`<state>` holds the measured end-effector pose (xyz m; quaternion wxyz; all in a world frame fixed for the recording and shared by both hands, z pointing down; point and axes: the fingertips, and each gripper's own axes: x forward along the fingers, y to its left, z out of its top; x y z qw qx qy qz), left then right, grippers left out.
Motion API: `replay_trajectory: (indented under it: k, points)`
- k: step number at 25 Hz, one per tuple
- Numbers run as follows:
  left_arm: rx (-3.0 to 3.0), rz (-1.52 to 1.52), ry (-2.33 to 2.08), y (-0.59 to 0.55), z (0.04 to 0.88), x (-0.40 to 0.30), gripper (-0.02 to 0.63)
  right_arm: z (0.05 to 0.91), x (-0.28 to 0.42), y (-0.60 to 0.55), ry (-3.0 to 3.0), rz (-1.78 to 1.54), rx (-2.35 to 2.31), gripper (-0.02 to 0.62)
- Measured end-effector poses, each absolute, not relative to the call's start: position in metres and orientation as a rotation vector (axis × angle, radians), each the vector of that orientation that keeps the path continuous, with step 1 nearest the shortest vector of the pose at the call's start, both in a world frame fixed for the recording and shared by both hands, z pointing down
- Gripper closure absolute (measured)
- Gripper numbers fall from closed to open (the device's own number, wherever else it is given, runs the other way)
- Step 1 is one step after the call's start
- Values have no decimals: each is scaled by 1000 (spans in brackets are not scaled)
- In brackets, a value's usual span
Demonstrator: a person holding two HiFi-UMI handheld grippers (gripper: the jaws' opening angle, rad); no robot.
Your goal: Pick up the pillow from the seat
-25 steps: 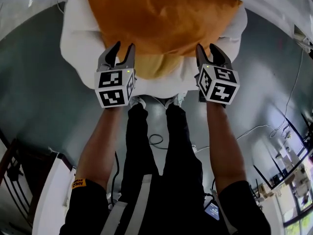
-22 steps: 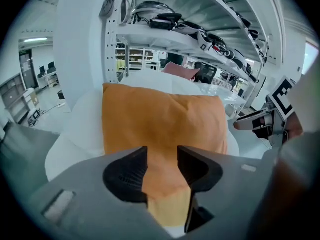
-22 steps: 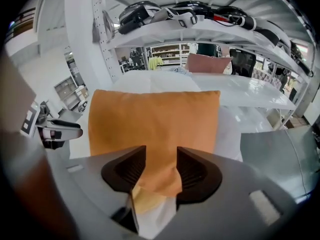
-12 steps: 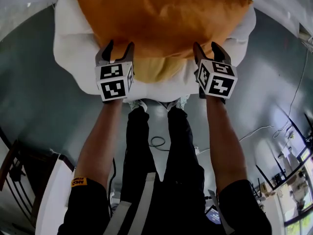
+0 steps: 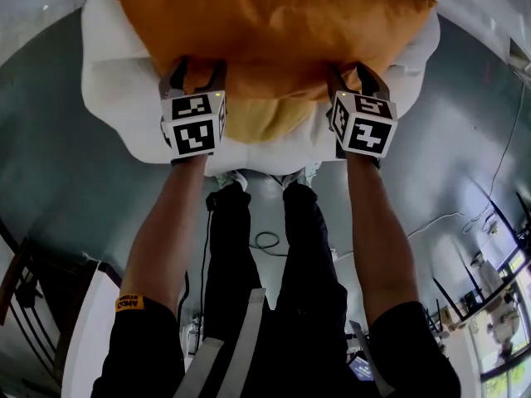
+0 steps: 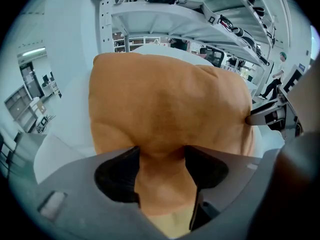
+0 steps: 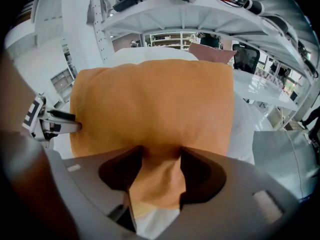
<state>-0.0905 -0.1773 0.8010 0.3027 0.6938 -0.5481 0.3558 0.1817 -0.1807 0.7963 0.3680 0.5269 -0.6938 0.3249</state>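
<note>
A big orange pillow lies on a white padded seat. My left gripper has come down over the left part of the pillow's near edge, and my right gripper over the right part. Both pairs of jaws have just been opening and now stand wide. In the left gripper view the pillow bulges into the gap of the left gripper. The right gripper view shows the same: orange fabric fills the gap of the right gripper. Neither grip looks clamped.
Grey floor surrounds the seat, with a thin cable by my feet. White shelving loaded with gear stands behind the seat. A pink cushion lies beyond the pillow. A person walks at the far right.
Both grippers have sunk from above the pillow's near edge onto it and their jaws have widened. The pillow's edge now sits between each pair of jaws.
</note>
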Motion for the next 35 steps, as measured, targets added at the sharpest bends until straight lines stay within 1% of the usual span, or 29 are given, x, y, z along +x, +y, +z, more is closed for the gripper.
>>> replay_trajectory:
  k: [4,6,9,17,19,23,35]
  points:
    - [1843,926,-1449,-181,807,-87,322,803,180,-185,-1771,818,1352,388]
    - [1852,920,-1435,-182,808,-86,341,805,179,-187,-1767,814,1352,400]
    - [1871,950,-1424,-187,807,-86,399,806,178,-189,-1762,819,1355,428]
    - [1917,1007,-1447,-187,796,-84,562,802,171,-190,-1767,820,1332,533]
    - [1921,1001,-1461,-181,790,-83,592,798,170,-187,-1768,817,1333,559]
    - [1912,979,-1461,-172,776,-80,600,784,170,-178,-1779,813,1337,580]
    - [1923,892,-1464,-134,688,-84,601,701,170,-133,-1771,840,1396,588]
